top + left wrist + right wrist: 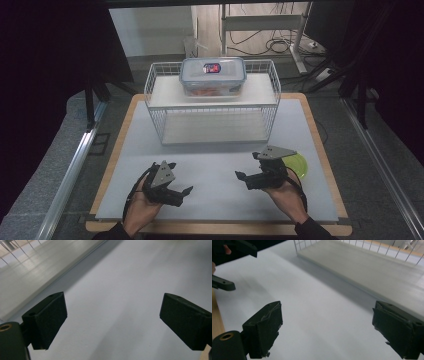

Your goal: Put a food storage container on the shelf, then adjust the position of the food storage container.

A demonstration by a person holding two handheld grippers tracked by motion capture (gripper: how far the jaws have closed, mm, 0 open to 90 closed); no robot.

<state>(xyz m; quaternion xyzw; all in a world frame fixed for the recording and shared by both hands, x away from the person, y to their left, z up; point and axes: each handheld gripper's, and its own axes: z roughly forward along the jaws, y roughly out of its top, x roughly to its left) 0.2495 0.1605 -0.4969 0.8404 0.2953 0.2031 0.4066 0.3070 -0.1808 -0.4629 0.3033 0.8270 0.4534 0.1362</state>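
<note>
At the near edge of the table (320, 150), both hands rest low with palms turned inward. The left gripper (181, 194) points right, the right gripper (242, 179) points left, and the two face each other, well apart. Each has its jaws spread wide, holding nothing above the bare white surface. A green plate (299, 165) lies just behind the right gripper. Farther off stands a white wire rack (155, 97); on its upper shelf sits a lidded clear plastic container (213, 75) with something orange inside.
</note>
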